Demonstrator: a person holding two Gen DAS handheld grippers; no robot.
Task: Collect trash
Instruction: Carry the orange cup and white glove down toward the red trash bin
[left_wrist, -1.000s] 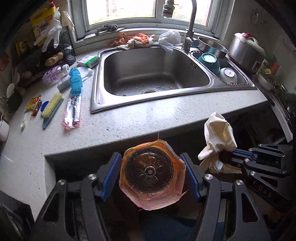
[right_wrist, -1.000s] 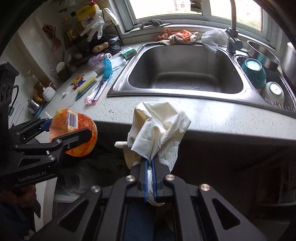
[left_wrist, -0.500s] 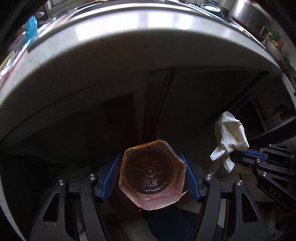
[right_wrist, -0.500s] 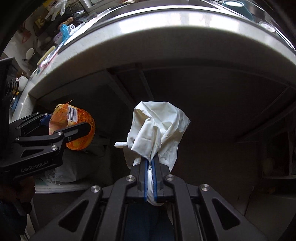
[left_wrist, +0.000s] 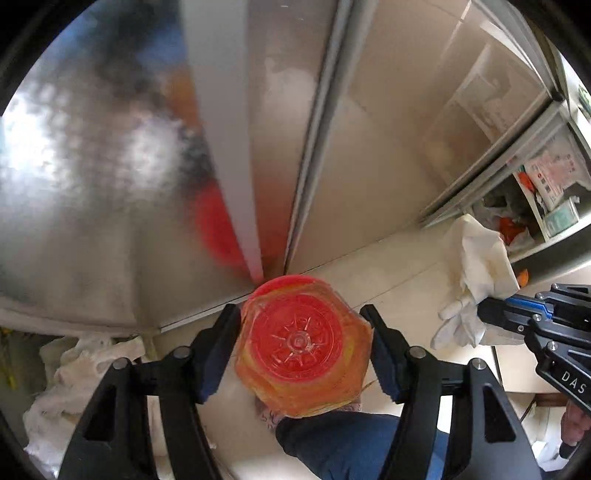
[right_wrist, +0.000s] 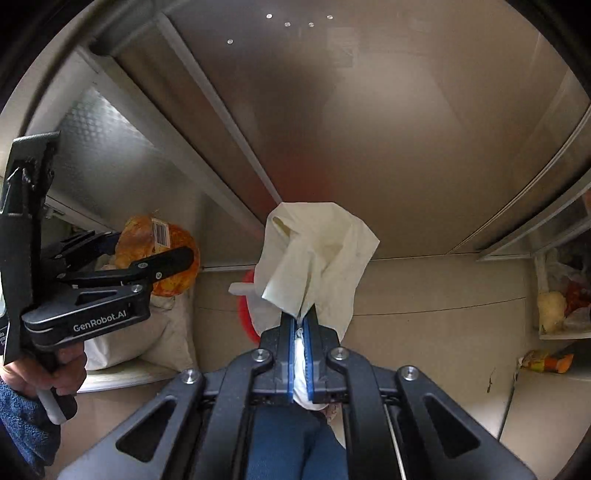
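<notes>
Your left gripper (left_wrist: 303, 354): jaws opening, the orange bottle (left_wrist: 303, 350) between them, base toward the camera, low before the metal cabinet doors (left_wrist: 110, 166). Your right gripper (right_wrist: 303, 325): fingers pinched tight on a crumpled white glove (right_wrist: 314, 254), above the pale floor (right_wrist: 424, 325).
</notes>
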